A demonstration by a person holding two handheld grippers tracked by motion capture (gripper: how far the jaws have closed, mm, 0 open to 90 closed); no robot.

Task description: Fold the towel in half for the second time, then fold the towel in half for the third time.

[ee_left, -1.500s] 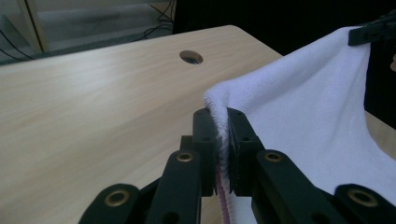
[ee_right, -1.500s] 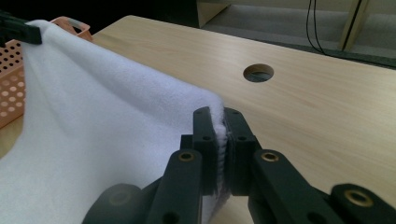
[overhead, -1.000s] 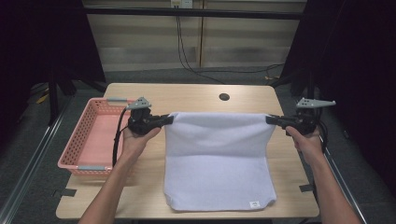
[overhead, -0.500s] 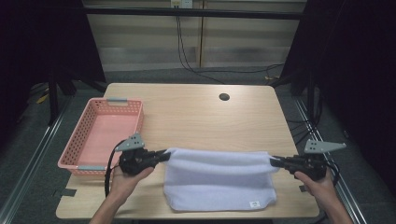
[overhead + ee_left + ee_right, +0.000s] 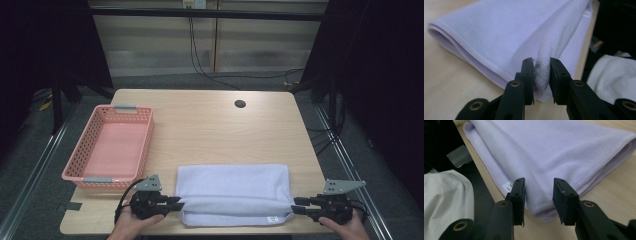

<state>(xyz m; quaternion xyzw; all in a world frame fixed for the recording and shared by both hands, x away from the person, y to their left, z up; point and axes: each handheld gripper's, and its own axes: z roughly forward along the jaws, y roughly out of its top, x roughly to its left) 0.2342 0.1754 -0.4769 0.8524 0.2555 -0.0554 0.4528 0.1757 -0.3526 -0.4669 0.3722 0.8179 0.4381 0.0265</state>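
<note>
Folding the towel (image 5: 232, 192) in half was the step I had in hand, and seen from the high view the fold was down: the towel lay doubled on the near part of the desk (image 5: 210, 120), its far edge straight and its label near the front right corner. My left claw (image 5: 175, 203) sat at the towel's near left corner and my right claw (image 5: 296, 205) at its near right corner, both low over the desk. A pink basket (image 5: 112, 150) stood apart to the left.

From the left gripper view, my left claw (image 5: 541, 80) had just been opening, yet a pinch of the towel (image 5: 506, 37) was bunched between the jaws; the cloth looked slack, more released than clenched.

From the right gripper view, my right claw (image 5: 539, 195) had also just been opening and stood released, jaws clear of the towel (image 5: 554, 150), whose corner lay flat between them.

I judged the next move called for drawing both claws straight back without dragging the top layer, the left one first letting go fully. Then I would take one short end and carry it across for a second fold.
</note>
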